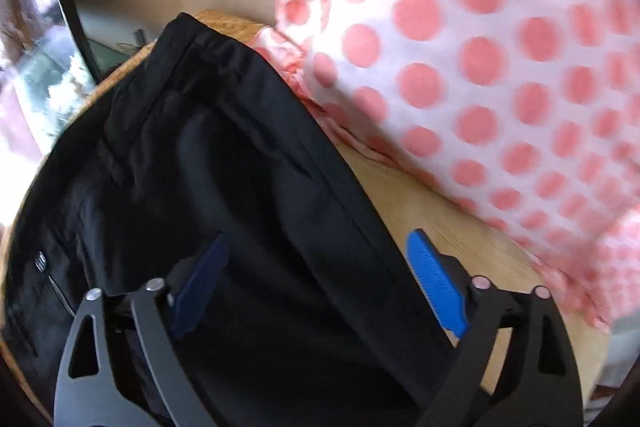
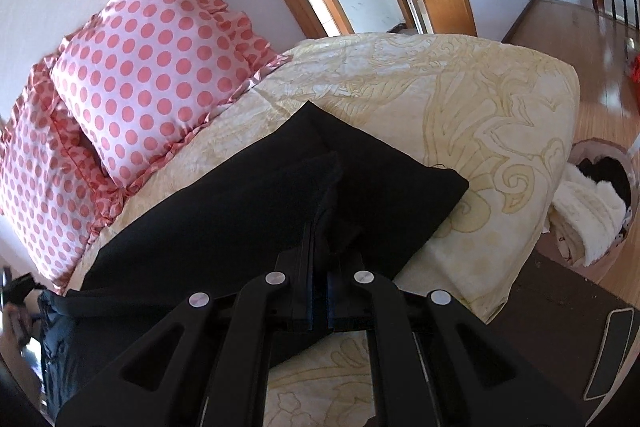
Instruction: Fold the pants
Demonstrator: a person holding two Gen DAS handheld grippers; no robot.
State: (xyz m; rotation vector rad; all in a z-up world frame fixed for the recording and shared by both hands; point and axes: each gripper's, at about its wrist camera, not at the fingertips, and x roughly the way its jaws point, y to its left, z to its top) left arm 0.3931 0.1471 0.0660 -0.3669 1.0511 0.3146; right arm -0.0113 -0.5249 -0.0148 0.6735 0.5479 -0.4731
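Note:
Black pants (image 1: 224,167) lie on the bed, waistband toward the far end in the left wrist view. My left gripper (image 1: 316,267) is open, its blue pads wide apart just above the pants, one pad (image 1: 434,279) over the bed's yellow cover. In the right wrist view the pants' legs (image 2: 248,211) lie flat across the cream bedspread (image 2: 460,115). My right gripper (image 2: 320,251) is shut on a raised fold of the black fabric, lifting it slightly.
Pink polka-dot pillows (image 2: 152,67) lie at the bed's head, close beside the pants; one also shows in the left wrist view (image 1: 500,67). A basket with white and black fabric (image 2: 596,203) stands on the wooden floor beside the bed. A dark rug (image 2: 560,307) lies below.

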